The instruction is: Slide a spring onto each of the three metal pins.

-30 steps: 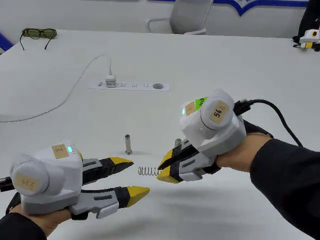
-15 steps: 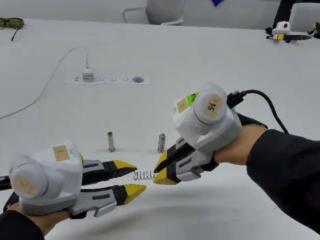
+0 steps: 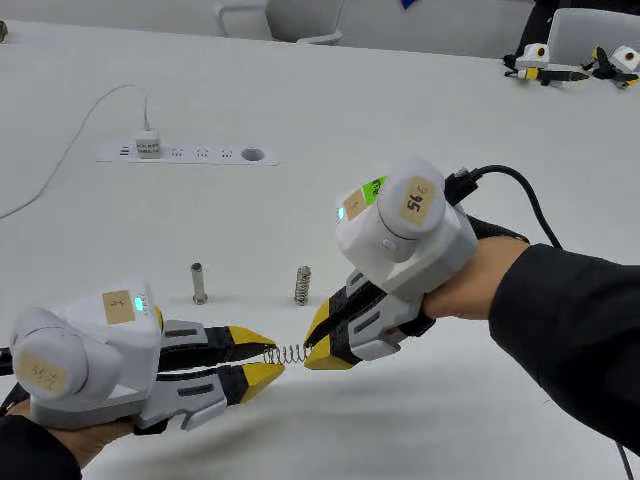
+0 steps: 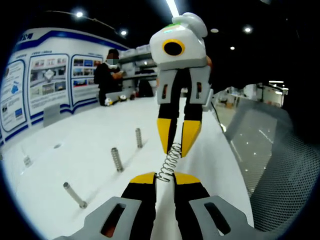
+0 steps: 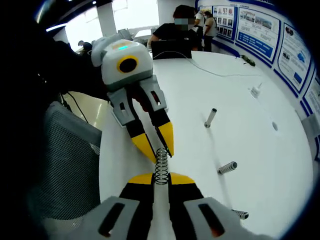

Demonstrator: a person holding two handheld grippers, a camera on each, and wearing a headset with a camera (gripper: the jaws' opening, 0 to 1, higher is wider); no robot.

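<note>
Between the yellow tips of my two tongs hangs the loose spring, off the white table and spanning from one pair to the other. My left gripper is closed to a slim gap, pinching one end. My right gripper nips the other end the same way. Beyond the tips stand a bare pin and, just ahead of my right tongs, a sprung pin, both upright.
</note>
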